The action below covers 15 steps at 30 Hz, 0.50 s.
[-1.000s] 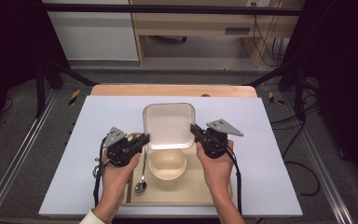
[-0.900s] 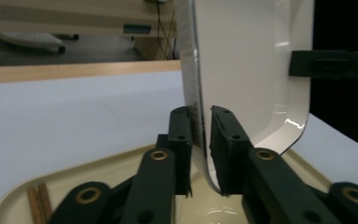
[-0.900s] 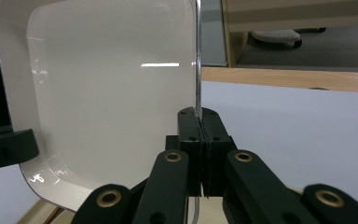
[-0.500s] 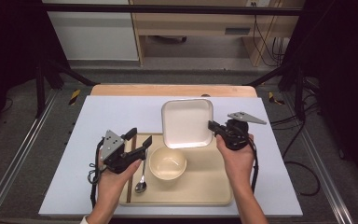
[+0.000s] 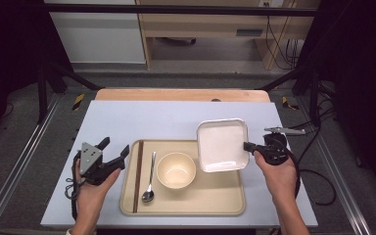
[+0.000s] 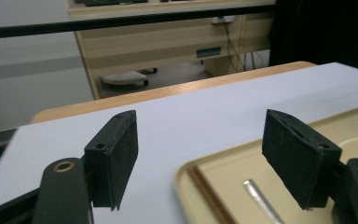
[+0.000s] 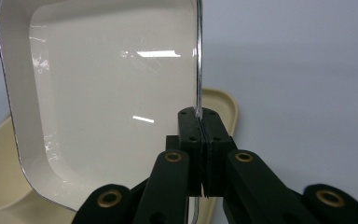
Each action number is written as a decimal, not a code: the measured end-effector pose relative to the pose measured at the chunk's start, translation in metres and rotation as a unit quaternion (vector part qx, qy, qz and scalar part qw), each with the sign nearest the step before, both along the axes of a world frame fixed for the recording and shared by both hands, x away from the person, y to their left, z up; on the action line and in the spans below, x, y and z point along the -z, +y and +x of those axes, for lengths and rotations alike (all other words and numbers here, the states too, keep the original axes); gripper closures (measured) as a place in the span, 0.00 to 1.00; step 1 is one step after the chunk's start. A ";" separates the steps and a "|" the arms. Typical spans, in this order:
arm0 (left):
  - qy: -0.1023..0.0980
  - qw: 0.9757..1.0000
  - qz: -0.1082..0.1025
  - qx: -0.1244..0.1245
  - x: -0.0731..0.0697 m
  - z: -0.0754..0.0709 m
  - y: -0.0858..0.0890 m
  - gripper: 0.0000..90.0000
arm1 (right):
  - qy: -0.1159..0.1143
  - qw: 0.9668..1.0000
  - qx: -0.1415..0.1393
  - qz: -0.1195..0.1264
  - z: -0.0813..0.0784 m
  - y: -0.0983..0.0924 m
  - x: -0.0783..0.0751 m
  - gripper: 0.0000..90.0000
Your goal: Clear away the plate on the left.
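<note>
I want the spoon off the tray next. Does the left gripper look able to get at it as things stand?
Probably yes. The left gripper, jaws open and holding nothing, sits beside the tray. Just the chopsticks lie between it and the spoon, low and flat; the bowl lies beyond.

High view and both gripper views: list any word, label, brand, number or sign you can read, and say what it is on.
No text can be read in any view.
Square plate, bowl, spoon, tray: no print or marks.
Label on the cabinet in the background: too small and blurred to read.
Left gripper and right gripper: no markings visible.
</note>
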<state>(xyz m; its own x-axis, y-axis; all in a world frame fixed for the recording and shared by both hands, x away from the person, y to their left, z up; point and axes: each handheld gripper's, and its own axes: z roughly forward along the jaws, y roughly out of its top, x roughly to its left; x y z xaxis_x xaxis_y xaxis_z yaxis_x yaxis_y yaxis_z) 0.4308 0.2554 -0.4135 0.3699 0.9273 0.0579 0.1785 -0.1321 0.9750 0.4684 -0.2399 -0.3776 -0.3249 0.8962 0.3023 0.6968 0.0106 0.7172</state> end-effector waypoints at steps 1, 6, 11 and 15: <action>0.002 1.000 0.001 -0.007 0.003 -0.001 0.007 0.30 | 0.005 1.000 -0.002 -0.005 0.000 -0.002 0.002 0.99; 0.008 1.000 0.009 -0.028 0.015 -0.005 0.027 0.29 | 0.037 0.999 -0.006 -0.019 0.000 -0.007 0.012 0.99; 0.014 0.999 0.016 -0.040 0.026 -0.009 0.037 0.29 | 0.067 0.997 -0.017 -0.031 0.002 -0.004 0.022 0.99; 0.013 0.999 0.014 -0.045 0.028 -0.011 0.042 0.29 | 0.088 0.995 -0.020 -0.038 0.003 -0.002 0.032 0.99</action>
<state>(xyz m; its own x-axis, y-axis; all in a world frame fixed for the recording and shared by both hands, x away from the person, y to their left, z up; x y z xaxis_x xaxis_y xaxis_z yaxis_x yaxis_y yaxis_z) 0.4194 0.2972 -0.4420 0.2870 0.9549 0.0763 0.2159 -0.1420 0.9660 0.4717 -0.2419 -0.4100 -0.3089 0.9062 0.2889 0.8092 0.0907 0.5806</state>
